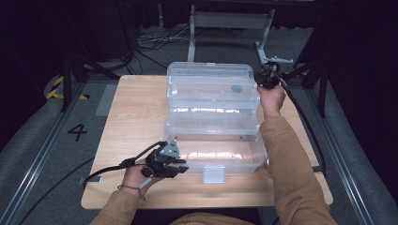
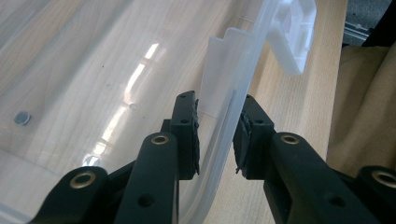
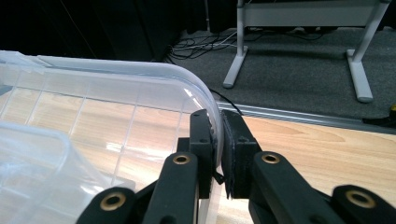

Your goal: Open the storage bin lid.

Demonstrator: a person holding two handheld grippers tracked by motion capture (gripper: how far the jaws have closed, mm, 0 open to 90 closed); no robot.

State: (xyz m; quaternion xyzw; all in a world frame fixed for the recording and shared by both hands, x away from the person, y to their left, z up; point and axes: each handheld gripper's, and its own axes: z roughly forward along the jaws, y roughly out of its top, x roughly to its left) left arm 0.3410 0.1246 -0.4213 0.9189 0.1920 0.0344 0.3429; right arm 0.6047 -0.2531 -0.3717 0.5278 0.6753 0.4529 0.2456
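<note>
A clear plastic storage box (image 1: 244, 161) stands on the wooden table (image 1: 136, 108). Its clear lid (image 1: 211, 77) is tipped up at the far side and carries a small blue round mark (image 1: 236, 88). My left gripper (image 1: 183, 165) is at the box's near left corner. In the left gripper view, the left gripper (image 2: 217, 105) has its jaws on either side of the box rim (image 2: 219, 140), pads against it. My right gripper (image 1: 264, 77) is at the lid's far right corner. In the right gripper view, that gripper (image 3: 219, 116) is shut on the lid's curved edge (image 3: 187, 79).
A white latch (image 1: 213, 174) hangs from the box's near wall, close to the table's front edge. A small grey disc (image 2: 21, 117) shows through the box floor. Behind the table stand a grey metal frame (image 1: 230, 21) and loose cables (image 1: 155, 40) on dark carpet.
</note>
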